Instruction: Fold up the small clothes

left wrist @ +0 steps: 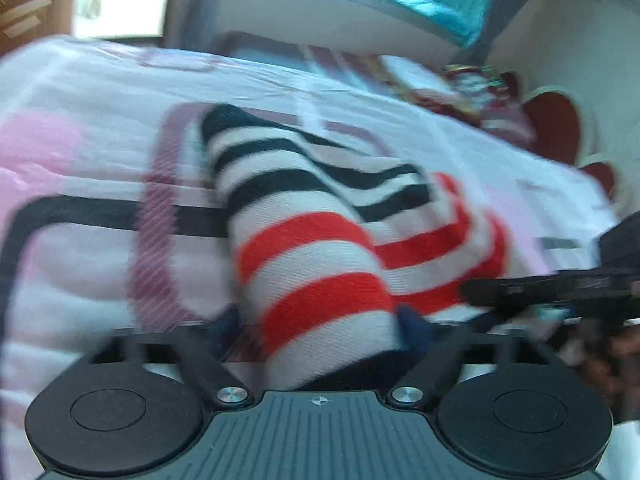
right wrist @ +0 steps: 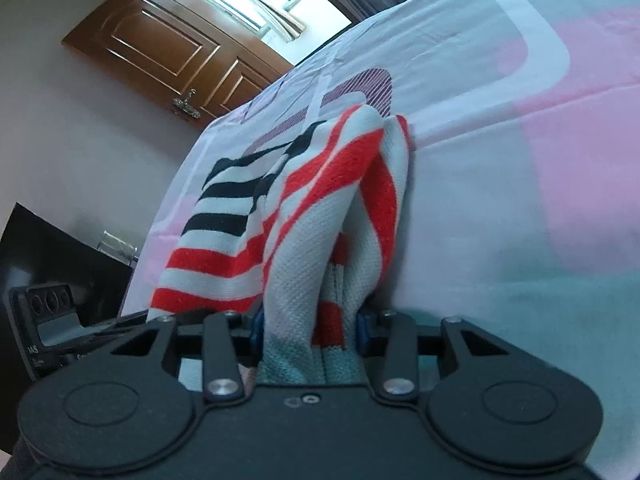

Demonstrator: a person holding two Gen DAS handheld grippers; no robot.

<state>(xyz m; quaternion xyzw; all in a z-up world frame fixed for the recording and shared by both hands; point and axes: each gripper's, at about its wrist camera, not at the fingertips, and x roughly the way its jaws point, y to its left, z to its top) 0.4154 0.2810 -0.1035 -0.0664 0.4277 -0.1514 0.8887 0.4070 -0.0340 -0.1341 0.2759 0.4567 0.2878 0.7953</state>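
The bed (right wrist: 520,200), under its pink and white sheet, carries the striped garment (right wrist: 224,248), which lies bunched across the sheet's middle. My right hand-held gripper (right wrist: 310,326), at the garment's near edge, is clenched on a gathered fold of it. My left hand-held gripper (left wrist: 324,320) stands released, its jaws wide, a fold of the garment (left wrist: 316,264) loose between them.

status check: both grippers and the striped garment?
Left gripper open, striped garment between jaws. Right gripper shut on garment. Garment bunched on bedsheet. Nothing blocking.
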